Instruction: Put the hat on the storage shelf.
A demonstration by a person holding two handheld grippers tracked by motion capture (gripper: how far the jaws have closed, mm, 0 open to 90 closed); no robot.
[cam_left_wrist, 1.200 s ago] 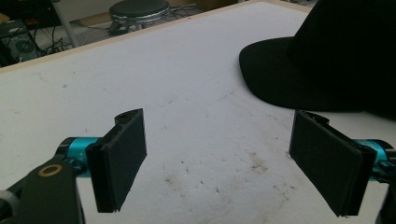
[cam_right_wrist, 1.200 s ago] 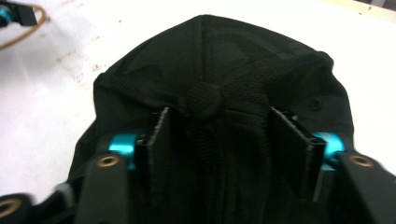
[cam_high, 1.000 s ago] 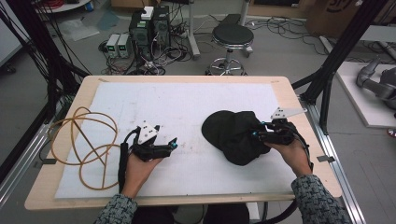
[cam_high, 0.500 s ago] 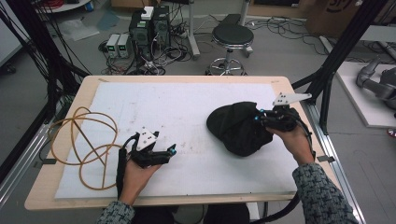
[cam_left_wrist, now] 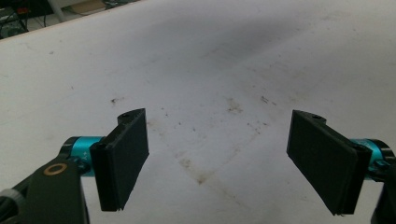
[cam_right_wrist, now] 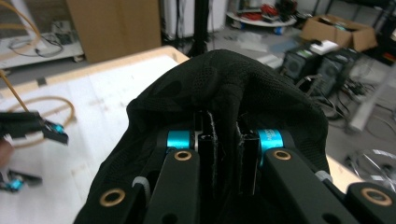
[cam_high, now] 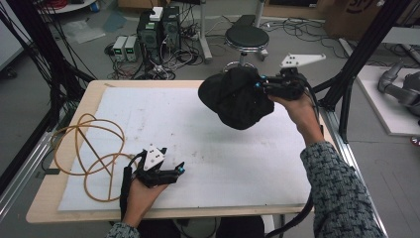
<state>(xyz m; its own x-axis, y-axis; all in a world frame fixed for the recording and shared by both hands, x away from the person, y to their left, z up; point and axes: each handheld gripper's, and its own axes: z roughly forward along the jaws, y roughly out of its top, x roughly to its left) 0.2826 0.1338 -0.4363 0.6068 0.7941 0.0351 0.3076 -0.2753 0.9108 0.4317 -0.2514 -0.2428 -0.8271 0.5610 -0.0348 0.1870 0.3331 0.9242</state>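
A black fabric cap hangs in the air above the far right part of the table. My right gripper is shut on a fold of it and holds it from the right side. In the right gripper view the two jaws stand close together at the right gripper, with the cap's cloth pinched between them and draped over them. My left gripper rests low near the table's front left. Its jaws are spread wide at the left gripper and there is just bare white mat between them.
A white stained mat covers the wooden table. An orange looped wire frame lies at the left edge beside my left hand. Beyond the table stand a stool and computer boxes; black frame posts rise at the right.
My right gripper has lifted the cap off the mat, up and toward the far edge. The left hand has drawn slightly toward the front edge, jaws still spread.
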